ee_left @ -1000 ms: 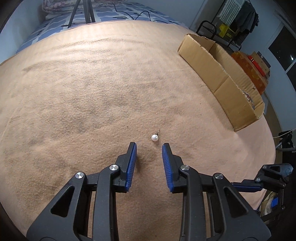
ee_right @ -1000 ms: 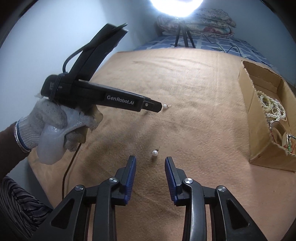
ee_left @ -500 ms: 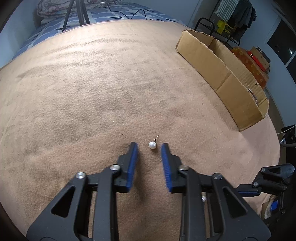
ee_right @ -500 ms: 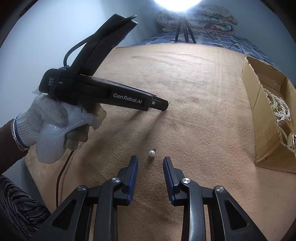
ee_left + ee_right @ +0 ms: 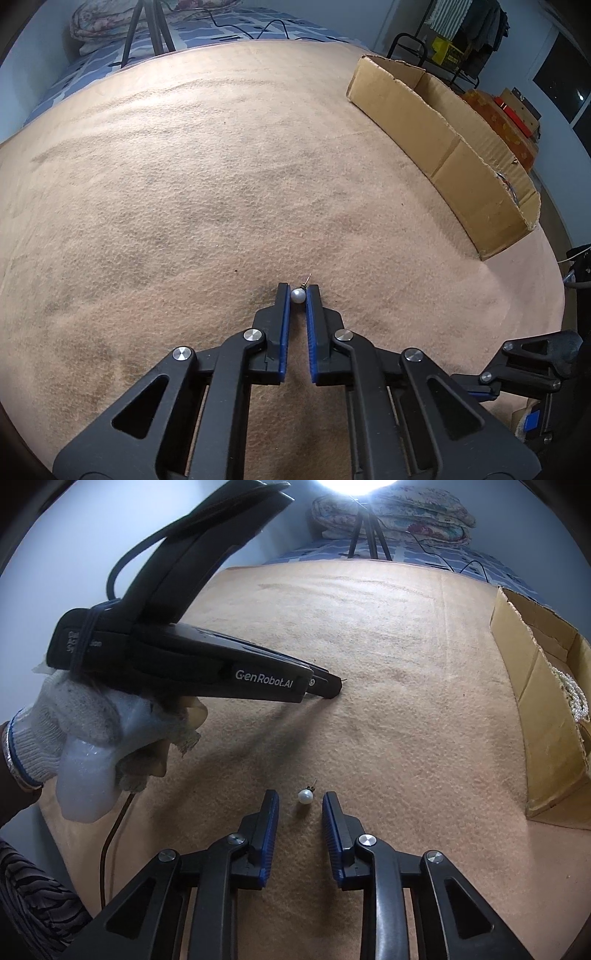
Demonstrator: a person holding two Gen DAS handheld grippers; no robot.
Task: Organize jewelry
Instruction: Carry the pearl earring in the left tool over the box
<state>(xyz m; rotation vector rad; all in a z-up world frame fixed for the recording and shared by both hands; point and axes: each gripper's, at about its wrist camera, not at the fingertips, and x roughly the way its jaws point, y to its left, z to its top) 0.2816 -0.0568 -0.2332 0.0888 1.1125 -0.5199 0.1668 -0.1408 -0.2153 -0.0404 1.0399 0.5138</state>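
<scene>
Two white pearl stud earrings lie on a tan blanket [image 5: 184,184]. My left gripper [image 5: 297,293] is shut on one pearl earring [image 5: 297,295]; its blue pads press both sides and the post sticks out ahead. In the right wrist view the left gripper [image 5: 332,686] is held by a gloved hand [image 5: 85,716], and its pearl is hidden there. My right gripper [image 5: 300,801] straddles the second pearl earring [image 5: 305,796]. Its jaws are closing, with gaps still on both sides of the pearl.
An open cardboard box [image 5: 443,147] stands on the blanket at the right, with pearl strands [image 5: 574,698] inside. A tripod [image 5: 367,535] and a folded quilt [image 5: 406,520] sit beyond the blanket's far edge. A clothes rack [image 5: 461,26] stands at the back right.
The left gripper moved forward around its pearl and closed on it. The right gripper came closer to the second pearl, which now lies between its narrowing fingers.
</scene>
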